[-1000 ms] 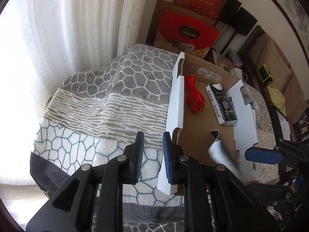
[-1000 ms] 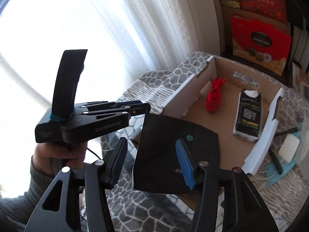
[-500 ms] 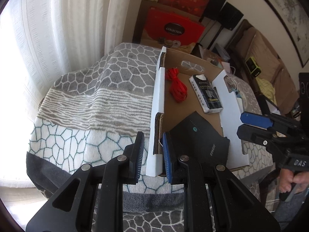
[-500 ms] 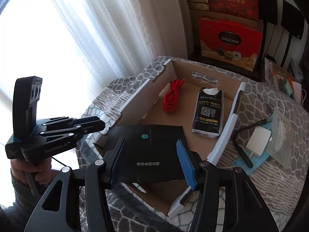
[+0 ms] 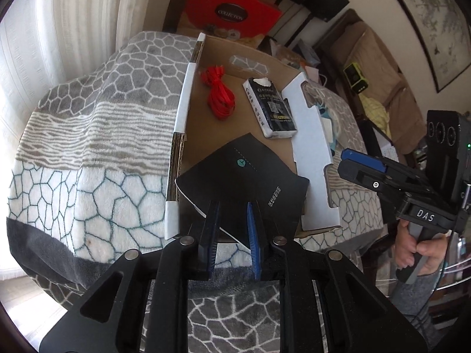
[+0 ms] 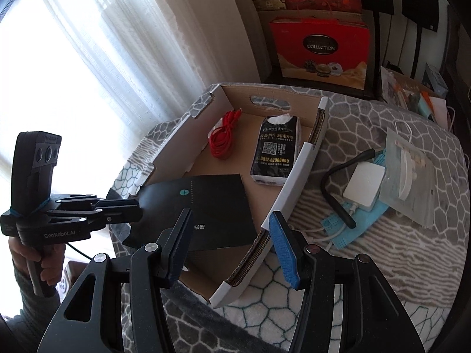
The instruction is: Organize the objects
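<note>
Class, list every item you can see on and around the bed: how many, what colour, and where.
cardboard box: 1, brown with white rims, on the blanket
blanket: 1, grey and white, under everything
red cable: 1, coiled, far left inside the box
tissue pack: 1, black, inside the box beside the cable
folder: 1, black, at the box's near end
adapter: 1, white, right of the box
face mask: 1, blue, under the adapter
clear bag: 1, beside the adapter
gift box: 1, red, behind the bed
left tongs: black, open, at the folder
right tongs: black, open, over the box's near end
</note>
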`<state>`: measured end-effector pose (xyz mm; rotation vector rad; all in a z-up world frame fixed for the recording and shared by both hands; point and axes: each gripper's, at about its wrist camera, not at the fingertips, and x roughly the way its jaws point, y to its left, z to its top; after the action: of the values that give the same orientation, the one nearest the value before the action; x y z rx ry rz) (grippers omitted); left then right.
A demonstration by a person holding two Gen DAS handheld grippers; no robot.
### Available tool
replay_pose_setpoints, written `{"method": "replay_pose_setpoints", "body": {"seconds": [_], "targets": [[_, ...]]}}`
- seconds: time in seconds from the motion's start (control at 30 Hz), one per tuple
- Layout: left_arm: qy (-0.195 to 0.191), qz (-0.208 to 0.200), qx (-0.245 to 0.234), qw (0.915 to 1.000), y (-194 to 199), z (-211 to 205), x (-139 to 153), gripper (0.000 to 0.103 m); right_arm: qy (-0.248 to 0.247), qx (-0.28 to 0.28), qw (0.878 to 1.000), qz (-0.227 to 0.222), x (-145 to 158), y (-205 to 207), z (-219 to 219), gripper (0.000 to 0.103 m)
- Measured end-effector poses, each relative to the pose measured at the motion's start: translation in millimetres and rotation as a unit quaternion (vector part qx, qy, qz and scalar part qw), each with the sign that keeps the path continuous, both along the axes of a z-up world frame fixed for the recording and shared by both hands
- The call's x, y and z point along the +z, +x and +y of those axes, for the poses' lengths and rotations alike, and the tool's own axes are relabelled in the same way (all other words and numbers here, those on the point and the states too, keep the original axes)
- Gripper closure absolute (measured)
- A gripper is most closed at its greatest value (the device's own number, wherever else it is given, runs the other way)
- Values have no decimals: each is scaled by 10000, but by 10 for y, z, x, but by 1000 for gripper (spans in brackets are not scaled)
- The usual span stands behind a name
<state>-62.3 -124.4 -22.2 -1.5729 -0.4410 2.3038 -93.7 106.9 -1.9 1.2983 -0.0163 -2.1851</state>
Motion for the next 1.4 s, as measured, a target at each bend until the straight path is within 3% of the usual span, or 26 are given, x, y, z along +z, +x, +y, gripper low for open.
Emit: {"method": "replay_pose_setpoints", "body": {"seconds": [0.3,0.43,0.73,0.87,1.03,1.13,1.27,1.4], "targets": [[-43,-152,-121,9998,82,-33,53,80,-120,-95,9998,-106,-96,-9,116,48],[140,-306,-32,9994,7,-44,2,79,-178,-102,9997,-153,-126,-20,107,48],[-127,-264,199,9994,-242,3,-80,79,-167,-135,9996,-199,-169,14,151,48],[-722,33,343,9968,-351,49,-36,79,-151,-197,9994,-229,-185,19,191,48],[-1385,218,192,9899,-372,213,-55,79,-150,-246,9993,-228,-175,32,222,48],[-1434,242,138,9893,-335,245,-60,79,-153,-264,9993,-228,-167,35,214,48],[-1026,455,249,9934,-269,188,92,83,-156,-263,9993,-224,-160,45,209,48],[-1828,644,37,9810,-245,374,126,85,-180,-301,9991,-250,-163,48,221,48]]}}
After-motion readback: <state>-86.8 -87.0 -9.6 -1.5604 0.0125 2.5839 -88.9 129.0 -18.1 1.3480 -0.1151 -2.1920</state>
